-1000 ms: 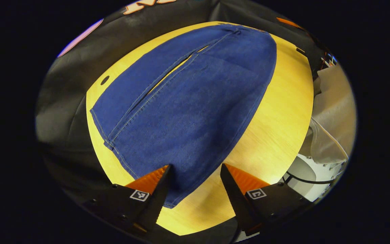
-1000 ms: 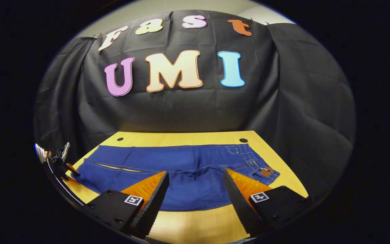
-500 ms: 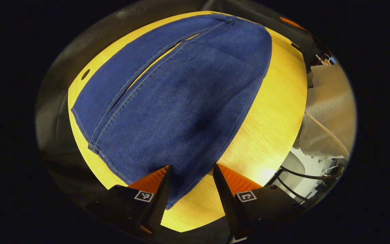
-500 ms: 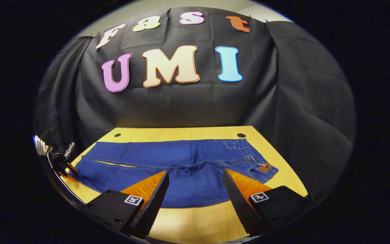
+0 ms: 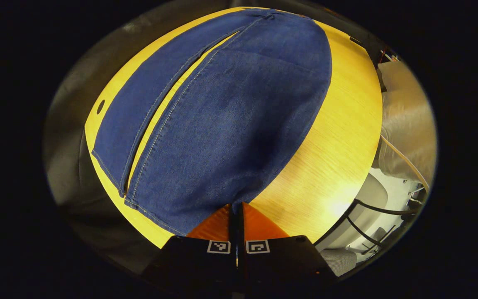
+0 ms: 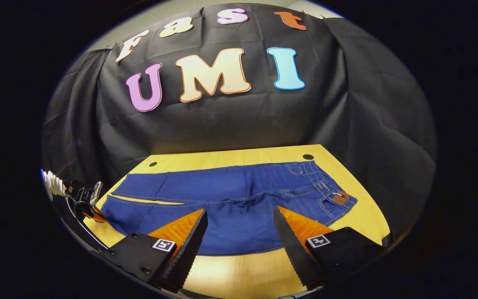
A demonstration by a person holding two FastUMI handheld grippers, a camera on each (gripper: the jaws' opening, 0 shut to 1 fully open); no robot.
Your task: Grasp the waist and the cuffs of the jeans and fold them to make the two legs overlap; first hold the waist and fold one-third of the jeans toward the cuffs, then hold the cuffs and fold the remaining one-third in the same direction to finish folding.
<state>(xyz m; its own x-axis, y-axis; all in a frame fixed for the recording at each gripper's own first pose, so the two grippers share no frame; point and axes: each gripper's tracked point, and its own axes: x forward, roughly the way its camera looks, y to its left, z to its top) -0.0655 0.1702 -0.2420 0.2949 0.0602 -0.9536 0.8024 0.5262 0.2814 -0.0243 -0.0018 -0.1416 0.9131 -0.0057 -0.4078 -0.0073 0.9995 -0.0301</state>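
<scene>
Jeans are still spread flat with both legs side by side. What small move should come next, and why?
Probably bring the right tongs down onto the near corner of the waist. The left tongs look shut on the cuff edge of the near leg, while the right ones hang open above the jeans, gripping nothing. Both ends likely need holding before the near leg goes over the far one.

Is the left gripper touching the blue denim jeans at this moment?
Touching. In the left gripper view, the left gripper has its fingers closed together on the near cuff edge of the blue denim jeans.
</scene>
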